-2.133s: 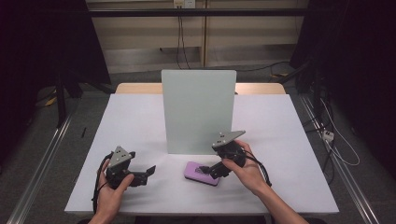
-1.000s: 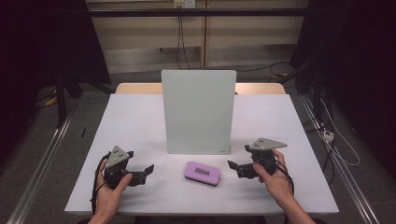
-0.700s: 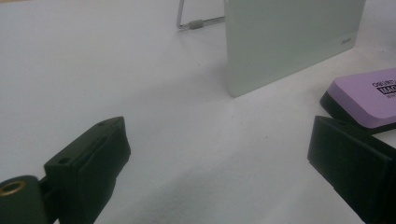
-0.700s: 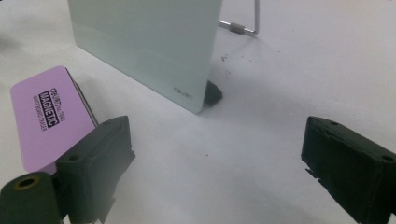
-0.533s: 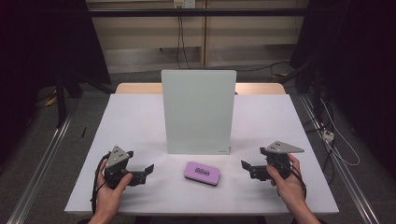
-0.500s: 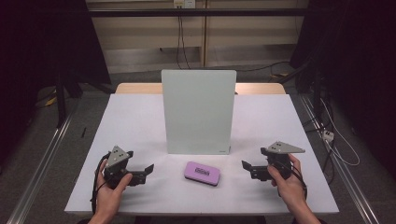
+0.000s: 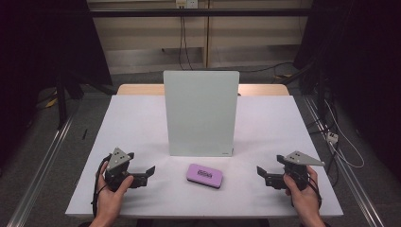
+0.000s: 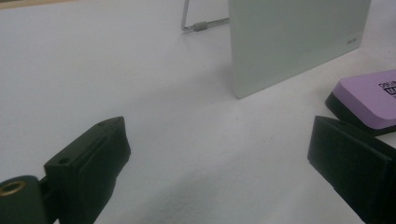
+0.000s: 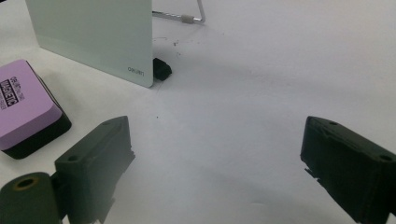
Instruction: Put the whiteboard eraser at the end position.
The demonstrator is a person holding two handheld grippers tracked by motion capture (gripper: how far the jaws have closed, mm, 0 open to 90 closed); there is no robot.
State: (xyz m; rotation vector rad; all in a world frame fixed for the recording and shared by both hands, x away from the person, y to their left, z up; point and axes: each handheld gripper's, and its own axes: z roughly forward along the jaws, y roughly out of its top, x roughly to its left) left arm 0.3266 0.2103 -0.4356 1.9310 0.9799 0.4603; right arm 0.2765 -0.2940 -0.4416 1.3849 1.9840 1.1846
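Nearest the person, the left gripper and the right gripper rest low over the white table at its near corners, each held in a hand, jaws spread wide and holding nothing, pointing inward toward each other. Between them, apart from both, a purple eraser with a black base lies flat on the table. Just beyond it a pale whiteboard stands upright on a wire stand at the table's middle.
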